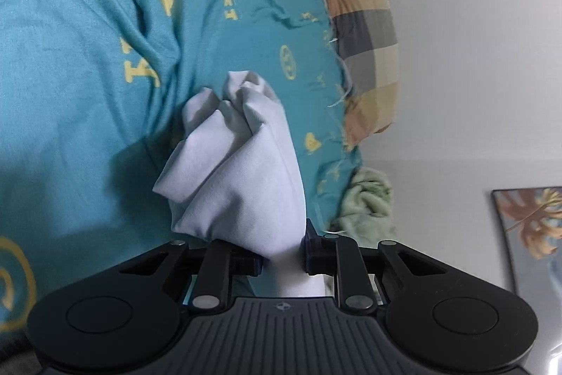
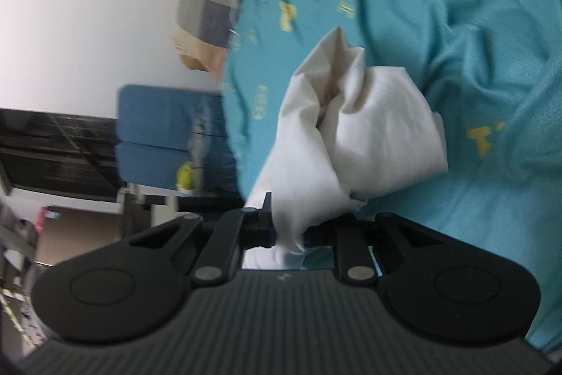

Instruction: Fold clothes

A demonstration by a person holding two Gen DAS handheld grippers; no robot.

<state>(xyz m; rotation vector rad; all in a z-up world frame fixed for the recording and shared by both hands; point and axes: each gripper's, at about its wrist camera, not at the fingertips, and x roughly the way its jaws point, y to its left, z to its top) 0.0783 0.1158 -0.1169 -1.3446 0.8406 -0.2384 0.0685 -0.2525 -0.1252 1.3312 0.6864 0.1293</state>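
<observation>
left tool (image 1: 282, 255) clamping bunched white garment (image 1: 239, 164) at frame centre | right tool (image 2: 289, 231) clamping white garment too | both over teal bedsheet (image 1: 70, 58)

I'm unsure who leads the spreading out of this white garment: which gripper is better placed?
Neither clearly: left gripper and right gripper each clamp bunched white garment over the teal bedsheet. Probably both should pull apart together.
</observation>
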